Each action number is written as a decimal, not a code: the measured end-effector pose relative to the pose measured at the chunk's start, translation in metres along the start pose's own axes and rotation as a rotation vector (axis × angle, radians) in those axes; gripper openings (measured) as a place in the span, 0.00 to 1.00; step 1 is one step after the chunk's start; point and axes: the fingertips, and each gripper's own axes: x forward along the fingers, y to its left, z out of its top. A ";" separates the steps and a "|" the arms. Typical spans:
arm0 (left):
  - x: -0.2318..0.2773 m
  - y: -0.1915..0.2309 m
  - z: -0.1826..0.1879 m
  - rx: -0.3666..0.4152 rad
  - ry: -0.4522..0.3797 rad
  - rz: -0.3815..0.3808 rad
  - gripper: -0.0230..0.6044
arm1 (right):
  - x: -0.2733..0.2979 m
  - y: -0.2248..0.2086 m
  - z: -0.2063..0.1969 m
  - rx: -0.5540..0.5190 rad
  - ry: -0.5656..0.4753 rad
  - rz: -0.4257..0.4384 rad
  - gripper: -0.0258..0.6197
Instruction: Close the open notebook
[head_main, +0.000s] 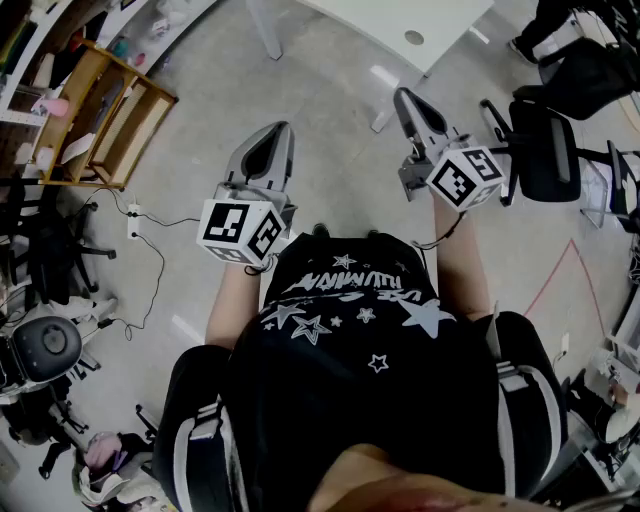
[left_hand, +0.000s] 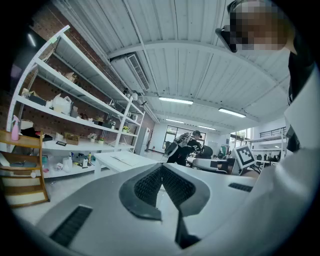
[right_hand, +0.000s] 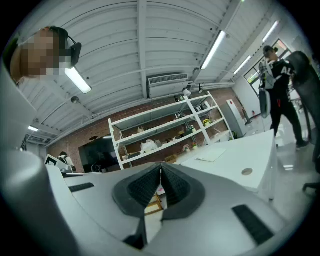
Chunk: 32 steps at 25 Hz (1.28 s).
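Notebook, left gripper view: the notebook (left_hand: 122, 159) lies flat on a white table (left_hand: 103, 159), well ahead of the jaws. Its pages look spread, but the detail is too small to confirm.
Left gripper, same view: the left gripper (left_hand: 162, 166) has its jaws closed tip to tip, with nothing between them.
Surroundings, same view: wall shelves (left_hand: 75, 95) stand to the left. A person in black (left_hand: 186, 146) is beyond the table.
Notebook, right gripper view: the notebook (right_hand: 212, 156) is a pale flat shape on the table top (right_hand: 250, 156), right of the jaws and well apart from them.
Right gripper, same view: the right gripper (right_hand: 161, 166) has its pads pressed together and is empty.
Head view, grippers: the left gripper (head_main: 283, 128) and the right gripper (head_main: 403, 96) are held out over the floor, apart from each other.
Head view, table: its edge (head_main: 400, 20) is at the top, ahead of both grippers.
Head view, sides: a wooden rack (head_main: 105, 110) stands at the left and an office chair (head_main: 545, 150) at the right.
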 end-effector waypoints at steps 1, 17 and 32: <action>-0.001 0.009 0.001 -0.005 0.004 -0.003 0.06 | 0.009 0.004 -0.002 -0.002 0.007 0.003 0.05; 0.018 0.095 0.001 -0.044 0.006 0.055 0.06 | 0.102 -0.020 -0.018 0.035 0.040 0.016 0.05; 0.189 0.156 0.049 -0.003 -0.003 0.088 0.06 | 0.240 -0.141 0.051 0.003 0.038 0.048 0.05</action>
